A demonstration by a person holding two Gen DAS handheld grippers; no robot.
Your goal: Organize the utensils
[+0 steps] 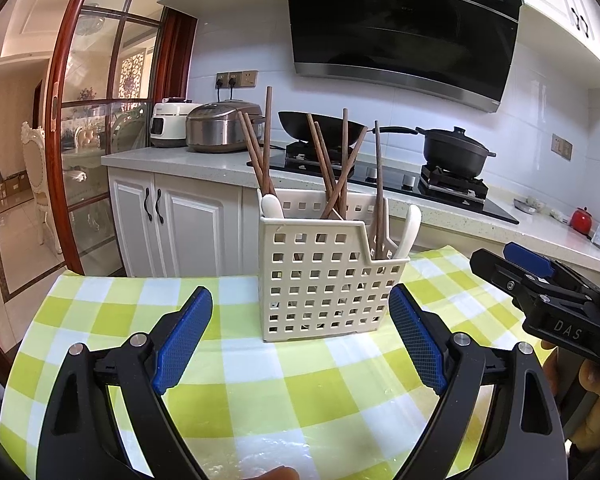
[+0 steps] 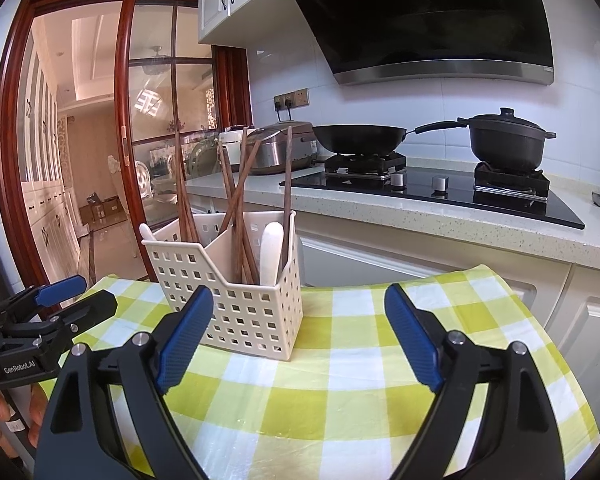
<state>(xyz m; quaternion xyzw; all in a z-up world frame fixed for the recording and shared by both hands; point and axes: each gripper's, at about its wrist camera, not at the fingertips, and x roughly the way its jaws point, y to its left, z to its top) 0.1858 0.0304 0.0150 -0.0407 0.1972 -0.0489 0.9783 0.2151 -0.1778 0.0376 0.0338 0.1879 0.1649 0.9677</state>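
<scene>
Cream perforated plastic caddy [image 1: 324, 280] stands upright on the checked tablecloth [image 1: 260, 384], dead ahead of the left gripper [image 1: 300, 336], whose spread, empty fingers frame it. Wooden chopsticks [image 1: 340, 168] and white spoons [image 1: 408, 232] stick up near-vertically, mixed across compartments. The right gripper [image 2: 300, 336], also spread and empty, sees the caddy off to its left, so the left looks better aligned.

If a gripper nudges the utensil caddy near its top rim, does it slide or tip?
Probably tips: the utensil caddy is tall, perforated plastic, likely light. The chopsticks stand high above its rim, raising the weight. The checked tablecloth may bunch underneath rather than let it slide.
</scene>
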